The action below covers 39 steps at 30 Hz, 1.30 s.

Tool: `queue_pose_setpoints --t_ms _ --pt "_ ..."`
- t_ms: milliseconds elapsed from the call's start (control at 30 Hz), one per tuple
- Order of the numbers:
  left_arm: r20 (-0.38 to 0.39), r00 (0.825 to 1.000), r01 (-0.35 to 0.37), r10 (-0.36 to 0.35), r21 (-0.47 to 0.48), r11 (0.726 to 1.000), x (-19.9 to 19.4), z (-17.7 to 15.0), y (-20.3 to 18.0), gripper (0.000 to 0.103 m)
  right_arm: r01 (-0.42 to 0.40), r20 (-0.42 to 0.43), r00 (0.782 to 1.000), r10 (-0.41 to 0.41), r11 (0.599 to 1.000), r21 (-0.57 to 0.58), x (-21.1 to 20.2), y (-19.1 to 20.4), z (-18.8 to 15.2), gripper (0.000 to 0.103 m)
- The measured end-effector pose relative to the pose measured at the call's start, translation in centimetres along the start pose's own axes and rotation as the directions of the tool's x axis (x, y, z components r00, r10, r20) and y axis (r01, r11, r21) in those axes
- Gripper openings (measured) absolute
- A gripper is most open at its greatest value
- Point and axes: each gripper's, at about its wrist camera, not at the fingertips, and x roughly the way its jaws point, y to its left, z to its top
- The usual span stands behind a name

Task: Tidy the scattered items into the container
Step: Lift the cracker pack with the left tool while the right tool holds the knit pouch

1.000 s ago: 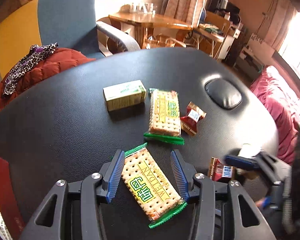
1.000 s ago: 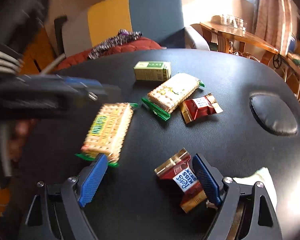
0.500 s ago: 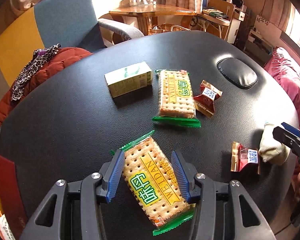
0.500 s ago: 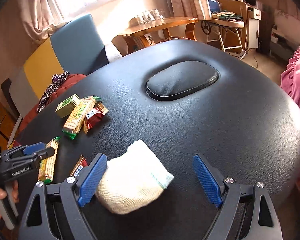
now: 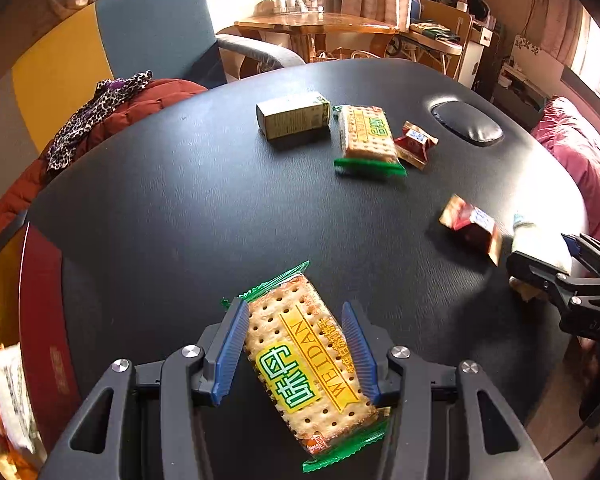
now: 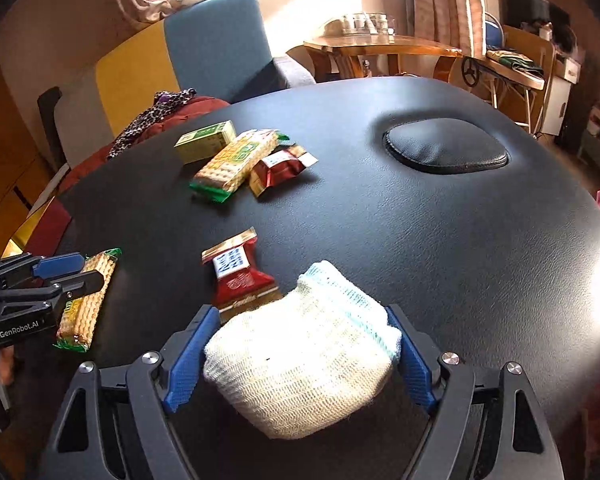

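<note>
In the left wrist view my left gripper (image 5: 292,312) is shut on a cracker pack (image 5: 304,364) with green ends, held slantwise between the blue pads. The right wrist view shows the same gripper (image 6: 72,272) at the left edge. My right gripper (image 6: 300,314) has a white knitted bundle (image 6: 300,364) between its pads; the jaws are closing and both pads touch it. On the black padded table (image 5: 180,220) lie a green-yellow box (image 5: 292,120), a second cracker pack (image 5: 366,136) and two red wrapped sweets (image 5: 414,144) (image 5: 470,224).
A red container (image 5: 40,300) stands at the table's left edge, with packets low in the left corner. An oval pad (image 5: 466,128) is set into the far right of the table. A blue and yellow armchair (image 5: 152,28) with a red coat stands behind.
My left gripper carried the cracker pack leftward, and the red container came into view. My right gripper left the red sweet, moved over the white bundle and closed in on it.
</note>
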Motion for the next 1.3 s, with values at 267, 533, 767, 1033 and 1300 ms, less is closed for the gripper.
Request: queue_pose_setpoints --t_ms 267,533,767,1033,1300 --pt "0.049 0.993 0.111 -0.107 -0.071 0.991 -3.8 -3.1 1.8 0.050 -0.091 -0.029 0.996 0.089 0.991 -0.093 -1.8 4.1 -3.4 0.085" --pt "0.034 0.993 0.120 -0.116 -0.197 0.973 -6.1 -5.6 3.8 0.052 -0.087 0.018 0.996 0.087 0.996 0.023 -3.1 5.0 -4.0 0.087" --pt "-0.004 0.993 0.114 -0.118 -0.208 0.971 -4.7 -5.2 2.0 0.055 -0.043 0.045 0.998 0.039 0.994 0.096 -5.5 3.9 -5.0 0.091" --pt "-0.048 0.998 0.024 -0.032 -0.159 0.987 -2.3 -3.5 0.1 0.056 -0.013 0.031 0.999 0.009 0.994 0.109 -6.2 3.3 -5.6 0.095" --pt "-0.056 0.998 -0.016 0.009 -0.131 0.991 -0.6 -3.6 -0.7 0.056 -0.001 0.031 1.000 -0.003 0.994 0.112 -6.2 3.4 -5.6 0.096"
